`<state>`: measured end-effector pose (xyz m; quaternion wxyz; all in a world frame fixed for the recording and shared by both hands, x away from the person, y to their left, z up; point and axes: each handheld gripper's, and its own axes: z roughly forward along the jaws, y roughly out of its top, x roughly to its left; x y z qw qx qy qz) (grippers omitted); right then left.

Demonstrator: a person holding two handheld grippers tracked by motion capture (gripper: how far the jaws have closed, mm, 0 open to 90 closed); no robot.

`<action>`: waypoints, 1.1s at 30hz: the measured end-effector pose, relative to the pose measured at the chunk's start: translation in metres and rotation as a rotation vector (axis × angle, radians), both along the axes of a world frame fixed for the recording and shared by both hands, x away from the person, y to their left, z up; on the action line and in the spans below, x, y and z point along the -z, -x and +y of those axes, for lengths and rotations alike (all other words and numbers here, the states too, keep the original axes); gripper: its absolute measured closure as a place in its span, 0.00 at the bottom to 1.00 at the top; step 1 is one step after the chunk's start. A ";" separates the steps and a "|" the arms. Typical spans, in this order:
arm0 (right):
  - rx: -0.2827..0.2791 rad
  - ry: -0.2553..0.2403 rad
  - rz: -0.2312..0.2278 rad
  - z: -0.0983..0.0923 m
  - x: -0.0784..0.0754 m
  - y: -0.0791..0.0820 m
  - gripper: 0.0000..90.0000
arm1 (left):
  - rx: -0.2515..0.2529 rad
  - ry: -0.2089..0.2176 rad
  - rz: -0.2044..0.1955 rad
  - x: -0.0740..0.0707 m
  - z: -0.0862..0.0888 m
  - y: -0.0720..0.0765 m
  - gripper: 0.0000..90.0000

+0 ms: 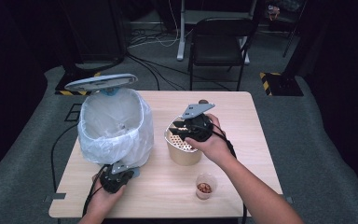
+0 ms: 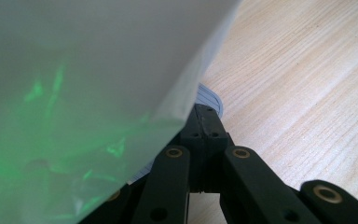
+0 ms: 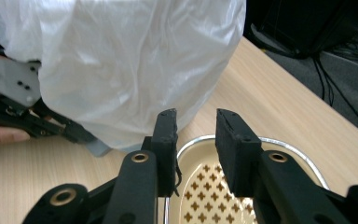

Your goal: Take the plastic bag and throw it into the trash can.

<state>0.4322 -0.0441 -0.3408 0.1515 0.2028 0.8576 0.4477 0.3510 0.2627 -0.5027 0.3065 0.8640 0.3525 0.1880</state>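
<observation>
A bin lined with a white plastic bag (image 1: 114, 128) stands at the table's left, its grey lid (image 1: 100, 82) raised. My left gripper (image 1: 121, 173) lies at the bin's foot, jaws shut. In the left gripper view its tips (image 2: 207, 122) rest against a ribbed blue-grey tab (image 2: 211, 96) under the bag (image 2: 88, 70). My right gripper (image 1: 176, 130) hovers over a beige pot (image 1: 184, 156) with a perforated insert (image 3: 205, 189). Its jaws stand apart above the metal rim (image 3: 289, 144), with nothing between the pads (image 3: 165, 135).
A small clear cup (image 1: 206, 185) with reddish bits stands near the table's front edge (image 1: 168, 214), right of centre. A black chair (image 1: 216, 44) and cables lie beyond the far edge. The bag (image 3: 121, 60) bulges close to the pot's left side.
</observation>
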 end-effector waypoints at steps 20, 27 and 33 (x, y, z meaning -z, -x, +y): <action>0.025 -0.014 0.099 -0.023 0.055 0.005 0.83 | 0.000 -0.001 -0.002 0.000 0.000 0.000 1.00; 0.020 -0.031 0.123 -0.028 0.063 0.009 0.84 | -0.001 0.001 -0.001 0.000 0.000 0.000 1.00; 0.006 -0.032 0.129 -0.030 0.065 0.012 0.83 | -0.001 0.001 0.001 0.000 0.000 0.000 1.00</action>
